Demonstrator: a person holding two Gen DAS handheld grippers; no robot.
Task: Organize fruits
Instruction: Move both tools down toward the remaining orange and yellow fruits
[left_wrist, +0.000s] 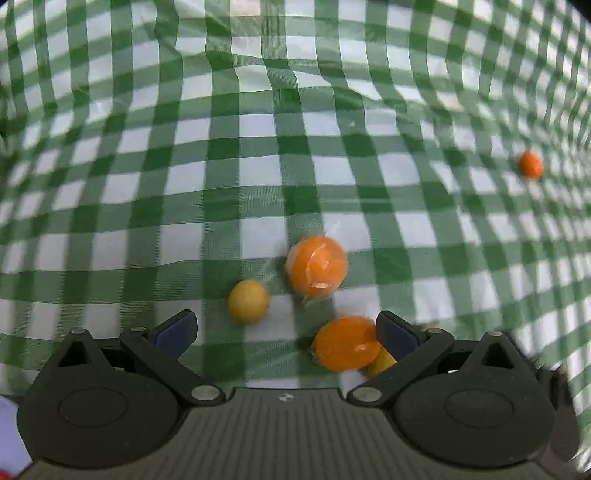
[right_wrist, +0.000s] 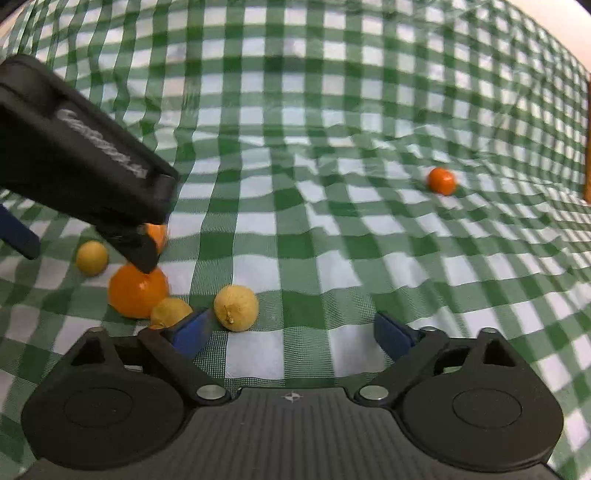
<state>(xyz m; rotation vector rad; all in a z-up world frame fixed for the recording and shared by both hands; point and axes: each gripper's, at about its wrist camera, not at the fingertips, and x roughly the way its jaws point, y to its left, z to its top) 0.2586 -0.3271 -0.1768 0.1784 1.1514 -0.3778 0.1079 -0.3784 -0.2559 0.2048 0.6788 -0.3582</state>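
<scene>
Left gripper (left_wrist: 286, 332): jaws spread wide, nothing clamped. Its right blue pad (left_wrist: 395, 334) sits against, or just beside, the near wrapped orange (left_wrist: 347, 349); contact cannot be confirmed through the blur. The left pad is clear of all fruit. In the right wrist view its black body reaches in from the left, a fingertip directly over that same orange.

Right gripper (right_wrist: 291, 332): jaws equally wide, empty. Its left pad (right_wrist: 192, 328) lies just beside a small yellow fruit (right_wrist: 170, 312); the right pad stands over bare cloth.

Contents, left to right, right wrist view:
- Round yellow fruit (right_wrist: 91, 257), far left, apart from the others.
- Near wrapped orange, the largest item, under the left gripper's tip.
- Second wrapped orange (right_wrist: 157, 234), mostly hidden behind that gripper; plainly seen in the left wrist view, beyond the near one.
- Small yellow fruit, touching the near orange.
- Yellow fruit with stem (right_wrist: 236, 308), just in front of the right gripper, between its pads but forward of them.
- Lone small orange fruit (right_wrist: 441, 181), well apart at the far right.

Surface: green-and-white checked cloth (right_wrist: 332, 221), wrinkled.

Status, as judged: five fruits are gathered in a loose cluster at the left, colours mixed, none sorted into clear groups. The lone fruit remains outside. No bowl or tray is visible. Most of the organizing appears left.
</scene>
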